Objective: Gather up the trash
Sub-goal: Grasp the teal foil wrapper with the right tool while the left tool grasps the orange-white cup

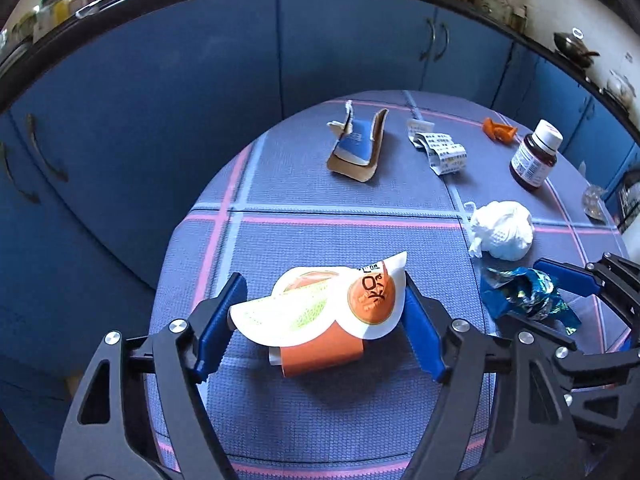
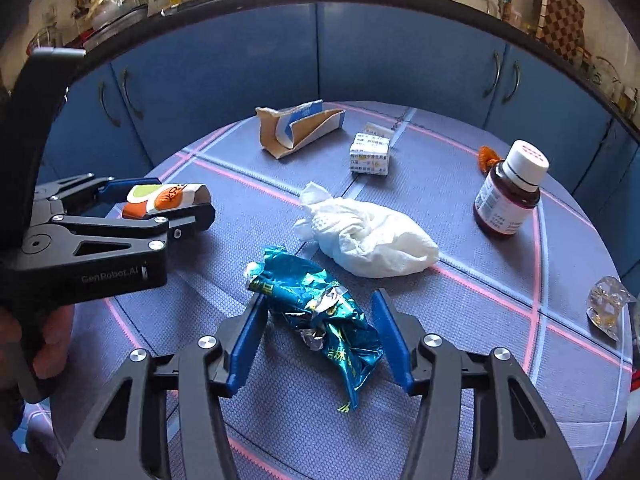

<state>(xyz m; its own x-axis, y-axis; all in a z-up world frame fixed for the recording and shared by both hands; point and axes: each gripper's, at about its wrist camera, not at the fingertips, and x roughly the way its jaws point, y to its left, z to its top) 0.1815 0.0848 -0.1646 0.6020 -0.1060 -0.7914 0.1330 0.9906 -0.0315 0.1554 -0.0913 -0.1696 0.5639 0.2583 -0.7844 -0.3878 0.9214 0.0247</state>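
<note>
An orange and white paper wrapper [image 1: 320, 312] lies on the blue table mat between the blue fingers of my left gripper [image 1: 322, 288], which is open around it; it also shows in the right wrist view [image 2: 164, 200]. A crumpled teal foil wrapper [image 2: 320, 312] lies between the fingers of my right gripper [image 2: 318, 302], which is open around it; it also shows in the left wrist view [image 1: 524, 292]. A crumpled white tissue [image 2: 368, 236] lies just beyond the foil wrapper.
Farther back lie a torn cardboard box [image 2: 296, 128], a folded printed leaflet [image 2: 370, 152], an orange bit [image 2: 488, 156], and a brown medicine bottle [image 2: 508, 192]. A clear plastic piece [image 2: 608, 304] sits at the right table edge. Blue cabinets [image 2: 400, 52] stand behind.
</note>
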